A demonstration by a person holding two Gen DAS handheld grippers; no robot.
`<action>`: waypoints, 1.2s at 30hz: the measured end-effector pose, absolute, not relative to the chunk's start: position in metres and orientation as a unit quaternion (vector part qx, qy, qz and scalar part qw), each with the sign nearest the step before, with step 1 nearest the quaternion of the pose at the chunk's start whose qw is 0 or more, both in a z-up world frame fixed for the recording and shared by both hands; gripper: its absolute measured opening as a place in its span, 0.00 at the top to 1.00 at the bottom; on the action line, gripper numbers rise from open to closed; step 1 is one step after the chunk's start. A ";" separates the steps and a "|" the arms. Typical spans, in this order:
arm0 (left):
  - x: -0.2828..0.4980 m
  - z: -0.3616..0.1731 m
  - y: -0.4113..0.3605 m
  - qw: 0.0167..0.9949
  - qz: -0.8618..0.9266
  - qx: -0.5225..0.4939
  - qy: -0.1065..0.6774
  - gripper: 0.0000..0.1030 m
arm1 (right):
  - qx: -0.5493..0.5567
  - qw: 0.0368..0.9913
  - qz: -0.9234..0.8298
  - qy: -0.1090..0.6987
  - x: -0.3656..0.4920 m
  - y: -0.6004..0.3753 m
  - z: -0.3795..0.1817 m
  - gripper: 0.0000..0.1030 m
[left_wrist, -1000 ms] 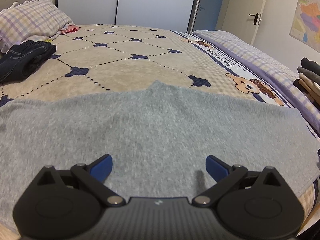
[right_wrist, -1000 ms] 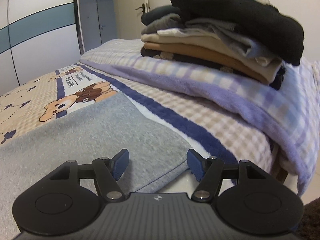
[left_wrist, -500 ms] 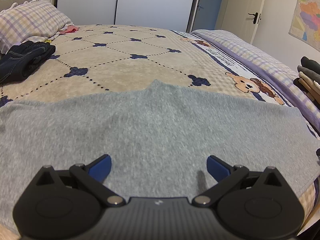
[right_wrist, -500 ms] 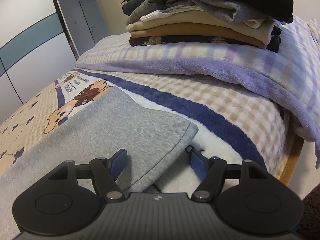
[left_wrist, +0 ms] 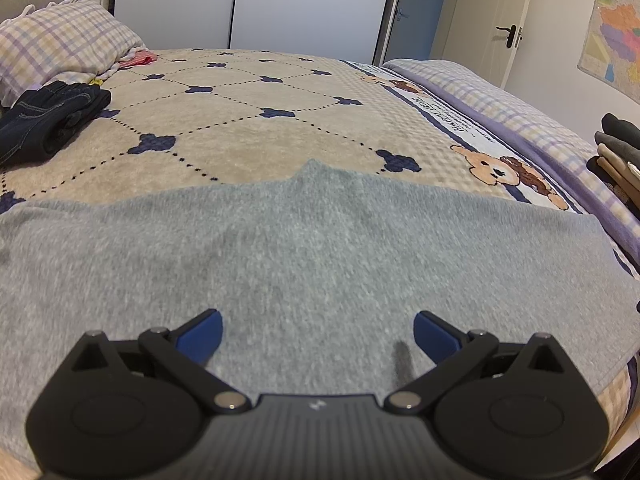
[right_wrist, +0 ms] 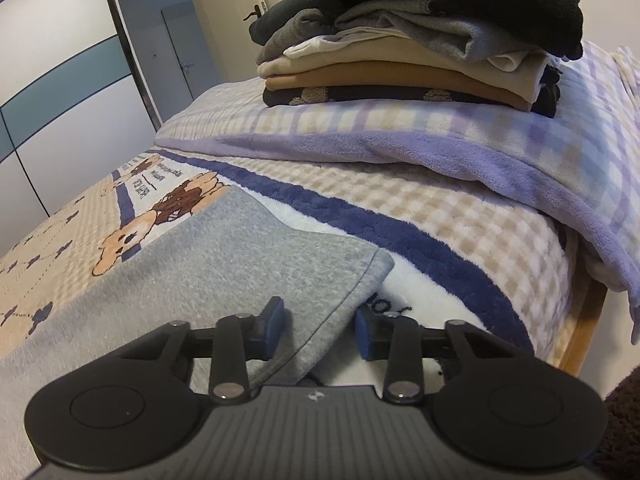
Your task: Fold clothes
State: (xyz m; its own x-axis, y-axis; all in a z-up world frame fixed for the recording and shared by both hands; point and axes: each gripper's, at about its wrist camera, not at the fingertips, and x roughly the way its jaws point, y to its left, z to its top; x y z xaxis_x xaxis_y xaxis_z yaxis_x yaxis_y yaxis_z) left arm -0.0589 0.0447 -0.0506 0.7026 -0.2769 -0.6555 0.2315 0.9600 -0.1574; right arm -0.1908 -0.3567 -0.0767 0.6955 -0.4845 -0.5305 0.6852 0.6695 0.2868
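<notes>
A grey fleece garment [left_wrist: 304, 248] lies spread flat across the near part of the bed. My left gripper [left_wrist: 316, 334] is open and empty, low over the garment's middle. In the right wrist view the garment's hemmed end [right_wrist: 280, 256] lies near the bed's edge. My right gripper [right_wrist: 320, 322] is partly closed, with its fingers on either side of the hemmed corner. The fabric runs between the jaws, and a gap still shows beside the right finger.
A stack of folded clothes [right_wrist: 412, 48] sits on a purple checked blanket [right_wrist: 480, 160] at the right. Dark jeans [left_wrist: 44, 120] and a checked pillow [left_wrist: 60, 48] lie at the far left. The bed edge [right_wrist: 580, 320] drops off at right.
My right gripper has swung toward the garment's hemmed corner and narrowed its jaws around it. My left gripper has stayed almost still and open.
</notes>
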 end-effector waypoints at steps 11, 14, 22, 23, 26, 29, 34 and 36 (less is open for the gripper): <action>-0.059 -0.050 0.043 0.922 -0.137 -0.032 0.360 0.00 | 0.277 0.881 -0.328 0.201 -0.195 -0.365 -0.080 0.69; -0.059 -0.050 0.043 0.922 -0.137 -0.031 0.360 0.00 | 0.286 0.878 -0.328 0.199 -0.195 -0.367 -0.082 0.66; -0.059 -0.050 0.043 0.923 -0.137 -0.030 0.359 0.00 | 0.294 0.878 -0.320 0.199 -0.196 -0.368 -0.081 0.54; -0.059 -0.050 0.043 0.923 -0.137 -0.030 0.359 0.00 | 0.295 0.878 -0.319 0.198 -0.196 -0.369 -0.081 0.54; -0.059 -0.050 0.043 0.923 -0.137 -0.030 0.359 0.00 | 0.293 0.880 -0.318 0.198 -0.195 -0.368 -0.081 0.54; -0.059 -0.050 0.044 0.923 -0.137 -0.030 0.359 0.00 | 0.289 0.882 -0.315 0.198 -0.194 -0.366 -0.081 0.55; -0.059 -0.051 0.044 0.923 -0.137 -0.029 0.359 0.00 | 0.292 0.882 -0.317 0.193 -0.195 -0.365 -0.081 0.68; -0.059 -0.051 0.044 0.923 -0.137 -0.029 0.359 0.00 | 0.298 0.881 -0.317 0.187 -0.197 -0.367 -0.081 0.75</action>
